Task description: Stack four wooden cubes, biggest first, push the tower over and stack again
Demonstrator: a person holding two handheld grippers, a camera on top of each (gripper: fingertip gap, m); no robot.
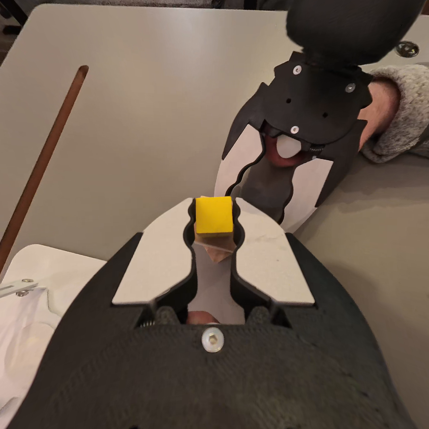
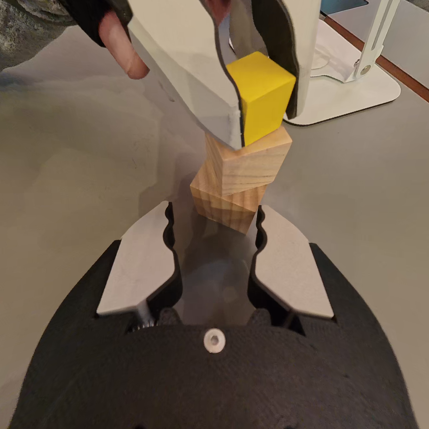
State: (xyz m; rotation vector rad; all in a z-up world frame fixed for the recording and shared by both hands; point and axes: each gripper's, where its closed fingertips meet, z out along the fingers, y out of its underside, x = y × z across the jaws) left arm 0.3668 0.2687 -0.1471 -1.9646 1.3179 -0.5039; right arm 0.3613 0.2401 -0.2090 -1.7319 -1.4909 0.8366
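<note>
My left tool (image 2: 264, 97) clamps the small yellow cube (image 2: 262, 92) atop a tower: two plain wooden cubes, the upper (image 2: 250, 162) twisted over the lower (image 2: 227, 209), standing on the surface (image 2: 92, 162).

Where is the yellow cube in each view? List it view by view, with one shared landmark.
Left wrist view: yellow cube at centre, clamped between the left gripper fingers.
Right wrist view: upper centre-right, on the upper plain wooden cube.
Shared landmark: the white stand base.
</note>
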